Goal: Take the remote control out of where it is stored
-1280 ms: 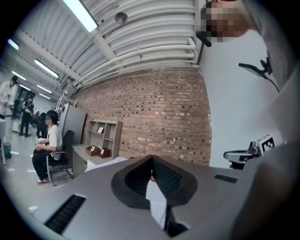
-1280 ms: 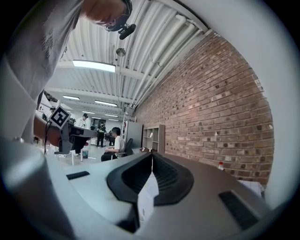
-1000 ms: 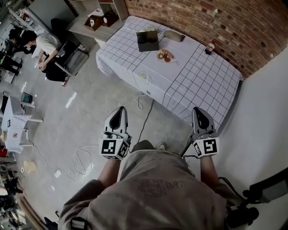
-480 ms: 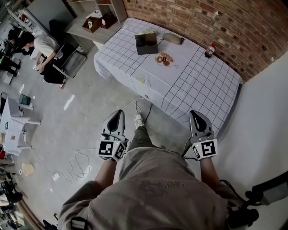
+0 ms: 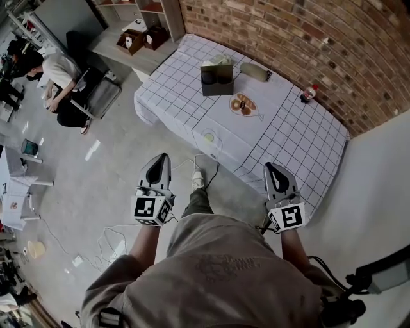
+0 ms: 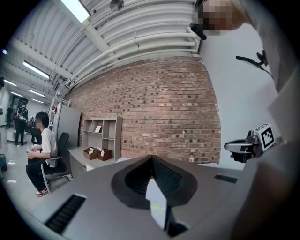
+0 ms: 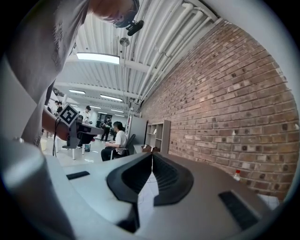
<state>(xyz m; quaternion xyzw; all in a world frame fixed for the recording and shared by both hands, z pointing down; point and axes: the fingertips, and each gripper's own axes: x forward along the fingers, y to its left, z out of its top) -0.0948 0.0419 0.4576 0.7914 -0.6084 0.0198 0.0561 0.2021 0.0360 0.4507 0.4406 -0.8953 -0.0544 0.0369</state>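
A: What fills the scene, biggest first?
B: A grey concrete floor [image 5: 109, 147] and a brick wall [image 5: 288, 38]; against the wall stands a long table [image 5: 288, 138] under a white cloth with a dark grid; past its far end is a shelf unit [image 5: 154, 13]; a seated person [image 5: 54, 70] is off to the left on a dark chair
A: And the 2 grippers?
B: Both are held about level in front of the wearer, short of the table and well apart from it; the left gripper [image 5: 161, 160] has its jaws pressed together with nothing between them; the right gripper [image 5: 270, 168] is the same, closed tip to tip and empty
A: What lies on the cloth?
B: A dark box [image 5: 216, 80] near the far end; a pale roll [image 5: 254, 71] near it, toward the wall; a plate [image 5: 251, 101] with brown food; 1 small bottle [image 5: 308, 94] with a red cap, close to the wall; 1 tiny yellowish item [image 5: 209, 136] near the front edge
A: Where is the remote control?
B: No view shows it plainly; at this range I cannot tell whether it sits in the box
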